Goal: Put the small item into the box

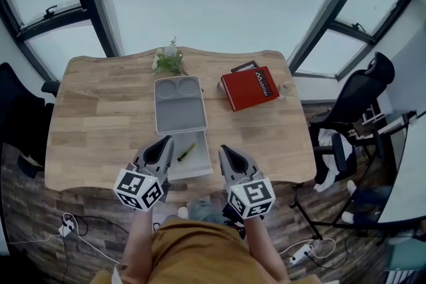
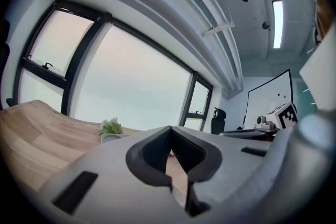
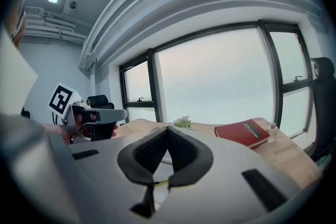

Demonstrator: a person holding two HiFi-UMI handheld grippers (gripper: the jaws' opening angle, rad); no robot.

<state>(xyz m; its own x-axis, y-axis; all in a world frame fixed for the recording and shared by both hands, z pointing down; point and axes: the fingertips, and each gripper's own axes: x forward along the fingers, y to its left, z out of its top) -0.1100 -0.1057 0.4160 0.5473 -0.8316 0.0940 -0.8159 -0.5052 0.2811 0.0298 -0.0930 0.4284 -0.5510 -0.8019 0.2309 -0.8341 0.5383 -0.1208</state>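
A grey box lies open on the wooden table (image 1: 100, 110). Its far half (image 1: 180, 110) has two round recesses. Its paler near half (image 1: 193, 168) sits at the table's front edge. A small olive-green stick-like item (image 1: 186, 151) lies inside the near half. My left gripper (image 1: 166, 142) hovers just left of that half and my right gripper (image 1: 224, 150) just right of it. Both are tilted upward with nothing held. In the left gripper view the left gripper (image 2: 170, 131) has its tips together. In the right gripper view the right gripper (image 3: 168, 129) also has its tips touching.
A red book (image 1: 249, 88) lies at the table's far right, with a small clear bottle (image 1: 286, 85) beside it. A little green plant (image 1: 170, 62) stands at the far edge behind the box. A black office chair (image 1: 353, 103) stands to the right.
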